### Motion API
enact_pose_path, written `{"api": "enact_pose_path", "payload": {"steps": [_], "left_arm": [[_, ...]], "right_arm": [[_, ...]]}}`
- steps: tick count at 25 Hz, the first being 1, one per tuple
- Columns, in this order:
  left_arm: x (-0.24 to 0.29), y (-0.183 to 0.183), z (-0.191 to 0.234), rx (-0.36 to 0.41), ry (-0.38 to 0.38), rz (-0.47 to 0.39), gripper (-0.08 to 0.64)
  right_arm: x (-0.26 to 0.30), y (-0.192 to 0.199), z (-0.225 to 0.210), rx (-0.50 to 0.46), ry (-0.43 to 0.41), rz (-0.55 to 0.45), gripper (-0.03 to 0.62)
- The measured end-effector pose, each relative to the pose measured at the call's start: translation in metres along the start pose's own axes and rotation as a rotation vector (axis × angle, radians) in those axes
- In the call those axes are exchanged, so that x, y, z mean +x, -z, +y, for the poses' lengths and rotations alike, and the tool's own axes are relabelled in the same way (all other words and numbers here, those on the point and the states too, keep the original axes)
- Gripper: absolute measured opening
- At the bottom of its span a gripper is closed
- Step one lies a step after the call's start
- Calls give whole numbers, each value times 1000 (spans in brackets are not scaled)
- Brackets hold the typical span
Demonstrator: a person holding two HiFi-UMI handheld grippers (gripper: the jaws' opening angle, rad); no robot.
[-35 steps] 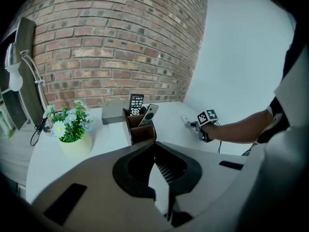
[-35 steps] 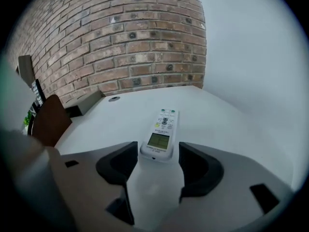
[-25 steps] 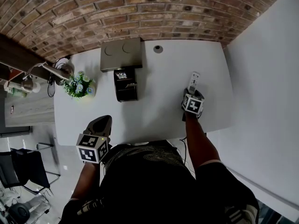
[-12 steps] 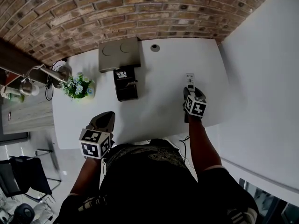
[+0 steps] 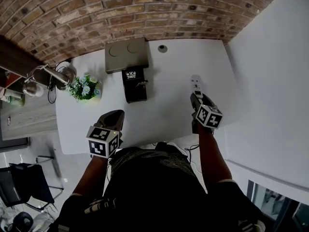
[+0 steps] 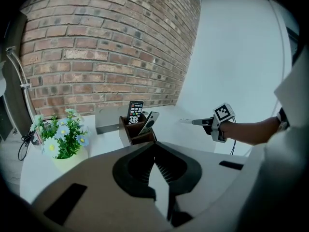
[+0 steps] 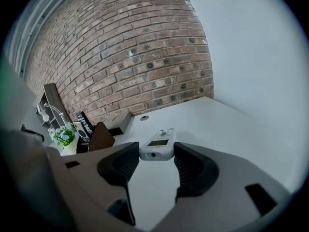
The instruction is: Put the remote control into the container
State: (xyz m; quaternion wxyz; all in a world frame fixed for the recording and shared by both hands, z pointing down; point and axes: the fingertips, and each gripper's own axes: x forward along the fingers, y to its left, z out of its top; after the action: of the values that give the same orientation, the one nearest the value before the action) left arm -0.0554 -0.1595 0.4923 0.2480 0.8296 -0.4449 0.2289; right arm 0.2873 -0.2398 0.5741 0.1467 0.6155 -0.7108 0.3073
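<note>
**Remote control clamped by its near end**

The left gripper [image 5: 114,118] is clenched and empty. The right gripper [image 5: 197,96] grasps the remote control [image 5: 195,83] over the table [image 5: 166,111]. The remote's long axis points to 12 o'clock, buttons up. The container [image 5: 135,89] stands well apart at 10 o'clock.

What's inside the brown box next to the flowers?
Two remotes stand in the brown box: a black remote with colored buttons and a grey remote leaning beside it. Their lower parts are hidden behind the box's wall, so anything deeper inside can't be seen.
</note>
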Motion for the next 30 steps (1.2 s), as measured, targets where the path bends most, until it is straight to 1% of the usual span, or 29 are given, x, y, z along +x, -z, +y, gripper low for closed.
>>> {"api": "enact_pose_path", "payload": {"steps": [6,15,17,22,24,27,30], "left_arm": [[-4,1,5,-2,18,-7,6],[-17,8,21,-32,7,-24,5],[-21,11,25,-41,2,-27,5],[-32,17,39,-64,-17,-38,5],[-38,18,43,-71,-25,-47,5],[-47,21,50,-81,-35,-61,6],[-58,28,60,-96,-47,-68,6]], "right_arm": [[-21,3,35,5,-84,17,235],[-41,18,100,6,-217,65,235],[-43,24,122,5,-264,88,235],[-45,41,194,-13,-420,158,235],[-42,47,216,-34,-460,177,235],[-35,54,238,-56,-487,200,235],[-21,59,251,-48,-476,228,235]]}}
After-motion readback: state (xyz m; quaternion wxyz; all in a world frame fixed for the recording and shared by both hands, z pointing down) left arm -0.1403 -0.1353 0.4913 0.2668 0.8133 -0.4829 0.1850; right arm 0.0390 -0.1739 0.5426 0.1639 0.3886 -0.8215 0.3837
